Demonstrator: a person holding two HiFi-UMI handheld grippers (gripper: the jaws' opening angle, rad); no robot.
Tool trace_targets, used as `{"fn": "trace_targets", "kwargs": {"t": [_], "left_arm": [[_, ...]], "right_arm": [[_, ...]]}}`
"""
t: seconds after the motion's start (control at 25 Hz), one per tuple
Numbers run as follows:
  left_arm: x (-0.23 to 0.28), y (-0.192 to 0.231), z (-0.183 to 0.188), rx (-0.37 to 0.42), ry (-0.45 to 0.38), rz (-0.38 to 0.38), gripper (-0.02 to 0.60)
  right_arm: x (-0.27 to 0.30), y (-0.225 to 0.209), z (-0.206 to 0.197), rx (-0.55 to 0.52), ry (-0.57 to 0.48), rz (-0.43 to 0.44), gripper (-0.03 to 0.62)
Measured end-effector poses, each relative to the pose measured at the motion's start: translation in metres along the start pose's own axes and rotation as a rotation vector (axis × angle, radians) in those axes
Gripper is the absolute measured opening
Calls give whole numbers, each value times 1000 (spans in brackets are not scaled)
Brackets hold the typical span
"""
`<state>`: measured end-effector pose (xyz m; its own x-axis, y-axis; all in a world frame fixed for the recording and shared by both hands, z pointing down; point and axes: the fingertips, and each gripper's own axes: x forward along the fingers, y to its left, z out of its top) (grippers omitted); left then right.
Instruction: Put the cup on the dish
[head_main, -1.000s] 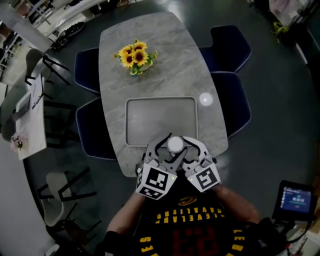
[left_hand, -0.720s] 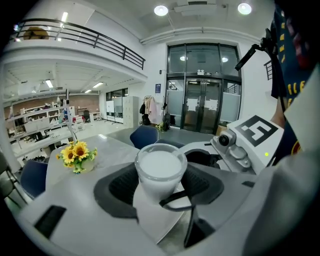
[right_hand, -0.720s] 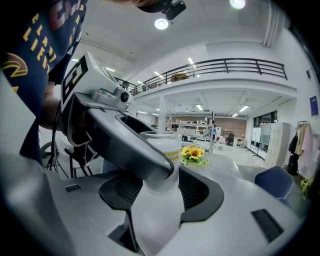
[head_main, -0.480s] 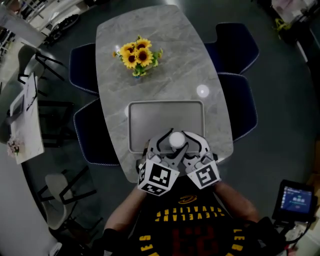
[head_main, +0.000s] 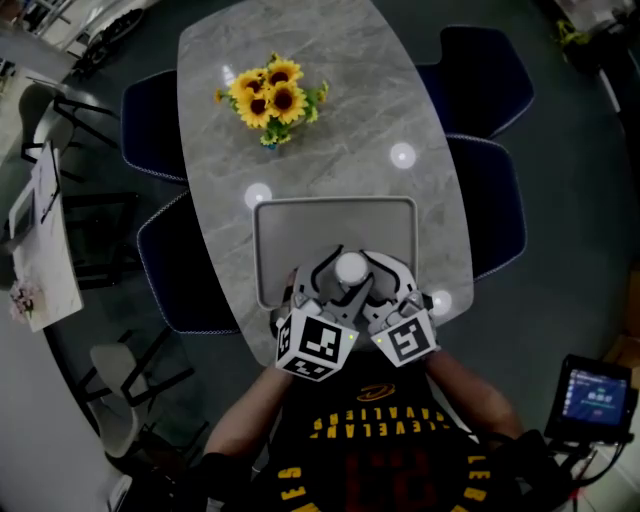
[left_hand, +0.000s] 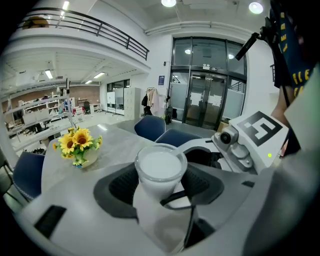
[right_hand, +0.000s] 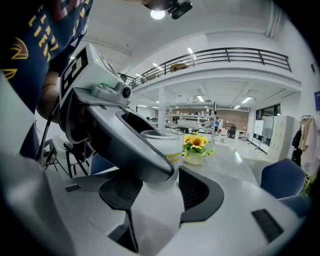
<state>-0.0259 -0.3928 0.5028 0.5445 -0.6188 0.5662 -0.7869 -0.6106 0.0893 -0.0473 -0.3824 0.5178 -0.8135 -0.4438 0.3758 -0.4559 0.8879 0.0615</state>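
A clear cup (head_main: 350, 268) with a white inside is held over the near part of the grey dish (head_main: 335, 203), a flat tray on the marble table (head_main: 330, 60). Both grippers close round it from the near side. In the left gripper view the cup (left_hand: 160, 167) sits between the dark pads of my left gripper (left_hand: 160, 189), which touch its sides. In the right gripper view the cup (right_hand: 167, 142) stands between the pads of my right gripper (right_hand: 160, 192), with a finger of the left gripper crossing in front of it. The cup's underside is hidden.
A vase of sunflowers (head_main: 268, 95) stands at the far part of the table. Dark blue chairs (head_main: 490, 70) line both long sides. A small screen (head_main: 598, 398) sits on the floor at the lower right. A white side table (head_main: 40, 240) stands to the left.
Both grippers have carried the cup forward from the tray's near edge to over its near part. My view has shifted slightly toward the table.
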Motion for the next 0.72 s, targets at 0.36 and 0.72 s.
{"fn": "trace_targets", "kwargs": {"t": [0.36, 0.72], "left_arm": [[43, 28, -29, 9, 48, 35, 264], [50, 40, -47, 15, 78, 66, 264]], "right_arm": [[37, -20, -43, -23, 72, 7, 233], [54, -17, -61, -19, 132, 14, 233]]}}
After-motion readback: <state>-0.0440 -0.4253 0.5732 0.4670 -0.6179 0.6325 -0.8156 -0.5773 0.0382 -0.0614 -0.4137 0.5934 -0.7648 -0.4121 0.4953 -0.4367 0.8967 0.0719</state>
